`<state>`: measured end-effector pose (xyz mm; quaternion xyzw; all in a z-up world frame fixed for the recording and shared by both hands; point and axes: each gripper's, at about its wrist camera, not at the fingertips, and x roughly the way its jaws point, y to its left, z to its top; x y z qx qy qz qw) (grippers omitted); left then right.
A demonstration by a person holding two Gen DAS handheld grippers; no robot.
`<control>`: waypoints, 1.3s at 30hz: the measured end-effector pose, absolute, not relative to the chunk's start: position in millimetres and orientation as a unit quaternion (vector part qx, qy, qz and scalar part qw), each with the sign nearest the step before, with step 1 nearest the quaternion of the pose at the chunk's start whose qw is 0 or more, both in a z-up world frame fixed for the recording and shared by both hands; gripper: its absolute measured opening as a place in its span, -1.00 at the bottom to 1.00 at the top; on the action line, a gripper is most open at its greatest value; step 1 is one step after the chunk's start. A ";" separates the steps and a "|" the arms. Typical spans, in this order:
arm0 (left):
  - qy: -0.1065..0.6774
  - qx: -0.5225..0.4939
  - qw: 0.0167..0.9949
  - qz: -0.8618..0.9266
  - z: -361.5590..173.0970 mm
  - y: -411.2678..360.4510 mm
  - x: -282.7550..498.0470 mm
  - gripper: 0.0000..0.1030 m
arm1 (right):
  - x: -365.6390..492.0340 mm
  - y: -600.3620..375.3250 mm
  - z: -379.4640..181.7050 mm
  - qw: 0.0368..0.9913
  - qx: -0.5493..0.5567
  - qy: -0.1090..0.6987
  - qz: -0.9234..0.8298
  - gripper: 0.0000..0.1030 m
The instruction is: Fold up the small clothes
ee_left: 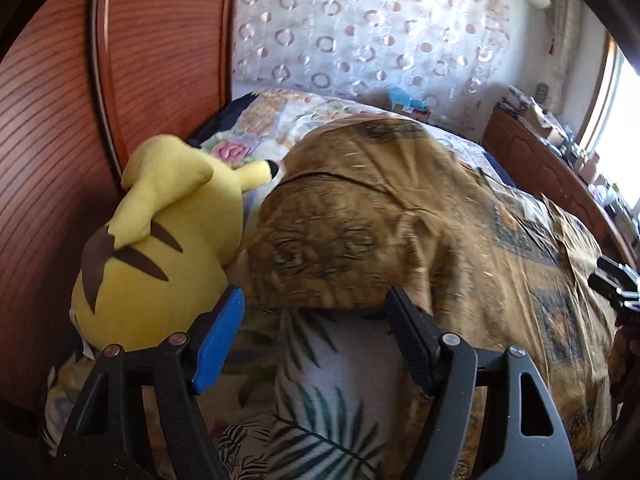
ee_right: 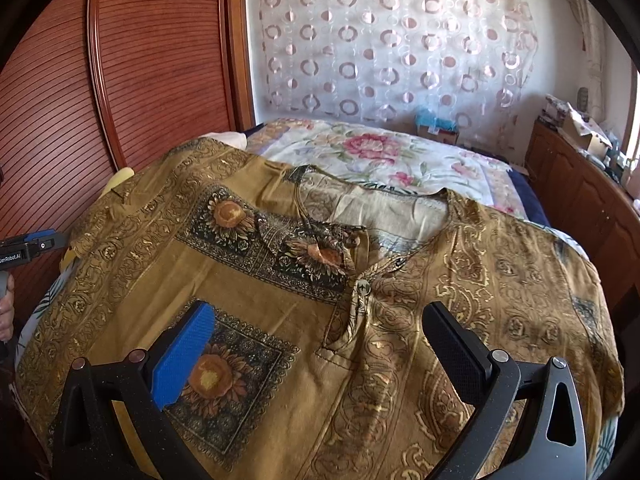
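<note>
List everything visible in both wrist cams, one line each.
Shirt: 1, mustard-gold with dark sunflower patches, spread across the bed, neckline away from the right camera.
Plush toy: 1, yellow with brown stripes, on the bed against the wardrobe, beside the shirt's edge.
Bed cover: 1, white with pink flowers, beyond the shirt.
Palm-leaf fabric: 1, white with green leaves, under the shirt's near edge.
Wardrobe: 1, reddish wood, alongside the bed.
Curtain: 1, sheer with pink rings, behind the bed.
Cabinet: 1, brown wood, cluttered top, under the window.
Left gripper: 1, black and blue, open at the shirt's edge.
Right gripper: 1, black and blue, open over the shirt.
</note>
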<state>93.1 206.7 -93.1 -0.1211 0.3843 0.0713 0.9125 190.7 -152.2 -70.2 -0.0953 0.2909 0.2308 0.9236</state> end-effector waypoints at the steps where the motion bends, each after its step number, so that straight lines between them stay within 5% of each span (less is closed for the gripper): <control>1: 0.385 -0.132 0.910 0.073 -95.0 211.7 94.5 0.44 | 192.4 -151.9 -69.5 0.923 -0.096 0.293 0.232 1.00; 11: 0.395 -0.212 0.892 0.054 -115.1 241.0 113.6 0.04 | 198.8 -158.2 -58.2 0.916 -0.092 0.309 0.240 1.00; 16: 0.393 -0.202 0.895 0.066 -112.4 240.4 110.3 -0.81 | 195.1 -164.5 -53.0 0.917 -0.086 0.308 0.240 1.00; 27: 0.326 -0.136 0.934 0.053 -49.2 215.9 104.4 -0.88 | 211.4 -159.7 -55.6 0.923 -0.079 0.296 0.231 1.00; 39: 0.307 -0.068 0.944 -0.100 -0.9 107.8 152.8 -0.88 | 205.2 -187.6 -53.2 0.936 -0.055 0.290 0.189 1.00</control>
